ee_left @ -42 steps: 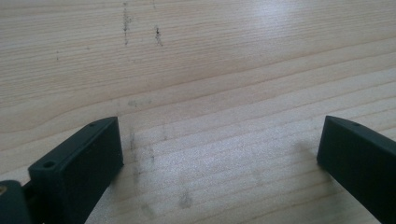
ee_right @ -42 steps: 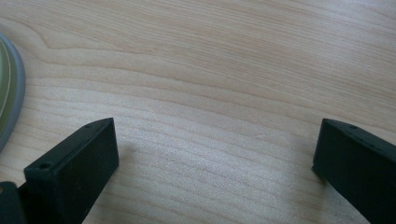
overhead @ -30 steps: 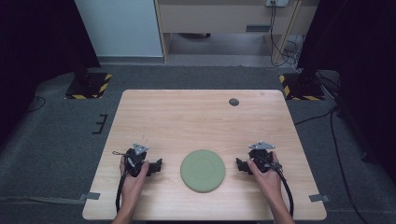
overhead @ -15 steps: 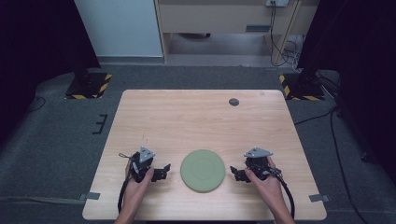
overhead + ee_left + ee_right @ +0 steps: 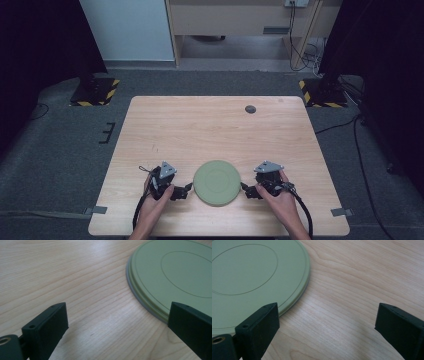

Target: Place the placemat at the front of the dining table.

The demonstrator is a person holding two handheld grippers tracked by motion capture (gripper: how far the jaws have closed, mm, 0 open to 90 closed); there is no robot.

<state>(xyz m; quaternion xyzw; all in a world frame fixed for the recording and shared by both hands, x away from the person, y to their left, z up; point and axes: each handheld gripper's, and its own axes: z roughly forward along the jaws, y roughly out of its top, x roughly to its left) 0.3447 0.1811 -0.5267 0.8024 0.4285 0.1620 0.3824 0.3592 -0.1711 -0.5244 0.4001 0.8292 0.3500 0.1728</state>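
Observation:
A round pale green plate (image 5: 217,183) lies upside down on the wooden table (image 5: 215,130), near its front edge. My left gripper (image 5: 187,190) is just left of the plate, open, pointing at its rim. My right gripper (image 5: 245,190) is just right of it, open too. In the left gripper view the plate (image 5: 172,275) lies ahead to the right, and my left gripper (image 5: 117,322) holds nothing. In the right gripper view the plate (image 5: 249,272) lies ahead to the left, its rim by the left jaw; my right gripper (image 5: 327,322) holds nothing.
A small dark round disc (image 5: 250,109) is set in the table at the back right. Grey carpet surrounds the table, with cables at the right and two yellow-and-black striped stand bases (image 5: 95,91) beyond the far corners.
Both hands have moved toward the table's front edge and inward, bringing each gripper close to the plate's rim from its side. The plate has not moved.

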